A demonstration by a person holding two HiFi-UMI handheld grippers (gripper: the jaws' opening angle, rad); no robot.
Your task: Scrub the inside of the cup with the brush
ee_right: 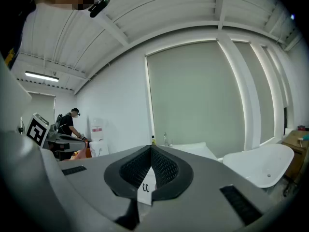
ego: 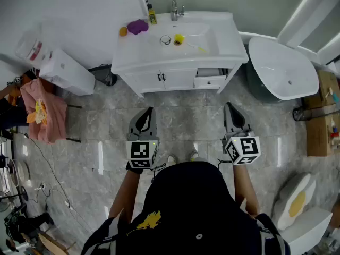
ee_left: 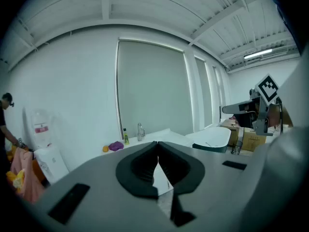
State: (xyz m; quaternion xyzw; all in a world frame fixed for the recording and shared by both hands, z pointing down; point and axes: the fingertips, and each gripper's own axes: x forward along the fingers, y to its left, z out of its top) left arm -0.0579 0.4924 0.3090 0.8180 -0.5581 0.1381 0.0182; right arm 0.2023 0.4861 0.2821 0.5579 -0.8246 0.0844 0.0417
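In the head view a small clear cup (ego: pixel 165 40) and a yellow brush (ego: pixel 179 39) lie in the basin of a white vanity (ego: pixel 135 57) across the floor. My left gripper (ego: pixel 148 111) and right gripper (ego: pixel 229 106) are held side by side over the tiled floor, well short of the vanity, both pointing at it. Each is shut with nothing between its jaws, as the left gripper (ee_left: pixel 157 143) and right gripper (ee_right: pixel 151 147) show in their own views. Neither gripper view shows the cup or the brush.
On the vanity top are a purple cloth (ego: pixel 137 26), an orange object (ego: pixel 123 31), a bottle (ego: pixel 152 16) and a faucet (ego: pixel 175 9). A white bathtub (ego: pixel 281 68) stands at right, a toilet (ego: pixel 297 206) near right, and a pink cloth (ego: pixel 45 113) on a rack at left.
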